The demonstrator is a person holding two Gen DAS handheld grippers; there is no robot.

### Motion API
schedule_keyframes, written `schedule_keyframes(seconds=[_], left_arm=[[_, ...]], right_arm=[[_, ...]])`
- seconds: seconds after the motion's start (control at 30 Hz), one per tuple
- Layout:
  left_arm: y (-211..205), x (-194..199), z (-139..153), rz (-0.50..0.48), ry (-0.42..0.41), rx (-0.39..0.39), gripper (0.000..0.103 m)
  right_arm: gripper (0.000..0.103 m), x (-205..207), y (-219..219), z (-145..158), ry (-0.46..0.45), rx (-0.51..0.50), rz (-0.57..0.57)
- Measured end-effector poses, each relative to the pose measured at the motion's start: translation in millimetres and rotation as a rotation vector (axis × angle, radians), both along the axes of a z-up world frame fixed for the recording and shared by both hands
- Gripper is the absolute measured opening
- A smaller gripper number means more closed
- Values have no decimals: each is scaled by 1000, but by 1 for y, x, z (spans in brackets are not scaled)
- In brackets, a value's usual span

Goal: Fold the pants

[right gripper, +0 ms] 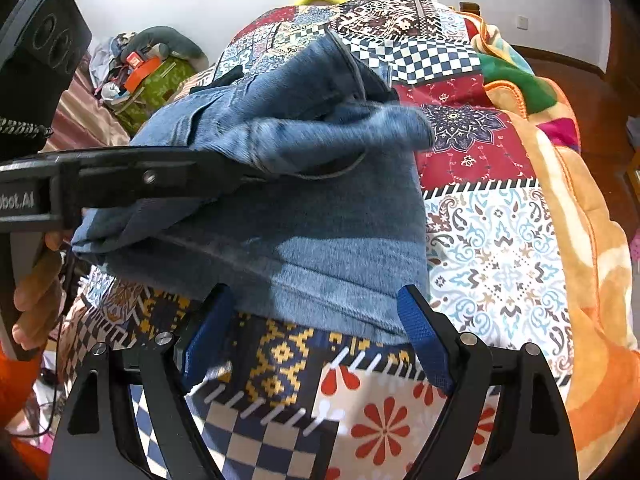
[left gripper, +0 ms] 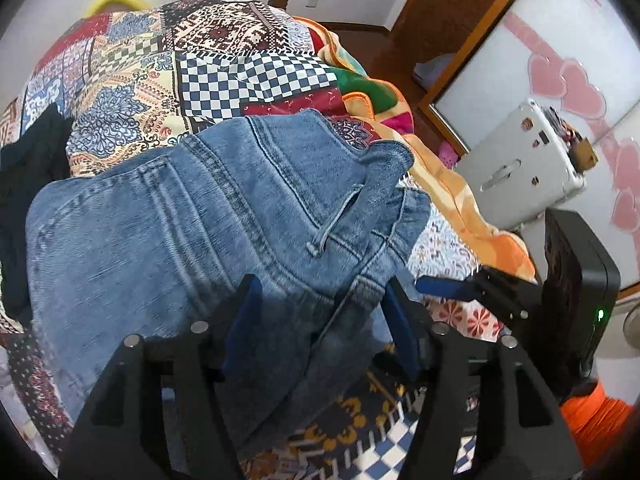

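Left wrist: folded jeans [left gripper: 192, 220], patchwork bedspread [left gripper: 132, 80]

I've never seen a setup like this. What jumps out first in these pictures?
A folded pair of blue jeans lies in the middle of a loud patchwork quilt that fills both views. The left gripper straddles the denim's near edge with its jaws apart, and the right gripper waits open just in front of the jeans. An orange blanket runs along the quilt's right side.
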State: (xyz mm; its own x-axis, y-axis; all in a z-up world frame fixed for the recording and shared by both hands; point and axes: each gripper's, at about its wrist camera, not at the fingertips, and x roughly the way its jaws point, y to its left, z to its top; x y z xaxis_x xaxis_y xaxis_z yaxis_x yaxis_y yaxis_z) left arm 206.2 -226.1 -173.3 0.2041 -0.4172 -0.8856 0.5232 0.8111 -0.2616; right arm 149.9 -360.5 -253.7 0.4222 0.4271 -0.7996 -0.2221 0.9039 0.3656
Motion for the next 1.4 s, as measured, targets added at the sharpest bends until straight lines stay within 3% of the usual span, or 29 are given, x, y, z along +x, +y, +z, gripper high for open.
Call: schedule_keyframes(seconds=[0.13, 0.23, 0.4, 0.57, 0.73, 0.77, 0.83, 0.93, 1.07, 1.2, 1.3, 1.4], left_arm=[[20, 3, 16, 26, -10, -32, 70], [41, 15, 31, 77, -42, -52, 83], [79, 63, 45, 225, -187, 43, 91], [100, 131, 20, 284, -180, 169, 92], [117, 169, -40, 288, -107, 346, 92], [121, 169, -51, 267, -94, 361, 95], [135, 165, -60, 263, -101, 314, 103], [155, 159, -62, 253, -109, 305, 103], [182, 140, -65, 270, -124, 349, 103], [225, 114, -67, 377, -92, 322, 103], [253, 89, -71, 486, -39, 271, 103], [265, 57, -68, 534, -30, 258, 103]], right_arm=[[83, 0, 3, 0, 3, 0, 2], [83, 4, 3, 0, 10, 7, 1], [83, 4, 12, -1, 12, 3, 13], [83, 6, 23, -3, 35, 12, 32], [86, 14, 34, -3, 44, -7, 51], [86, 16, 35, -3, 45, -9, 53], [86, 21, 39, -1, 44, -19, 63], [86, 31, 44, 1, 40, -42, 78], [86, 50, 51, 4, 20, -80, 100], [85, 68, 58, 8, -22, -92, 91], [85, 78, 57, 8, -40, -82, 26], [85, 81, 51, 8, -39, -48, -27]])
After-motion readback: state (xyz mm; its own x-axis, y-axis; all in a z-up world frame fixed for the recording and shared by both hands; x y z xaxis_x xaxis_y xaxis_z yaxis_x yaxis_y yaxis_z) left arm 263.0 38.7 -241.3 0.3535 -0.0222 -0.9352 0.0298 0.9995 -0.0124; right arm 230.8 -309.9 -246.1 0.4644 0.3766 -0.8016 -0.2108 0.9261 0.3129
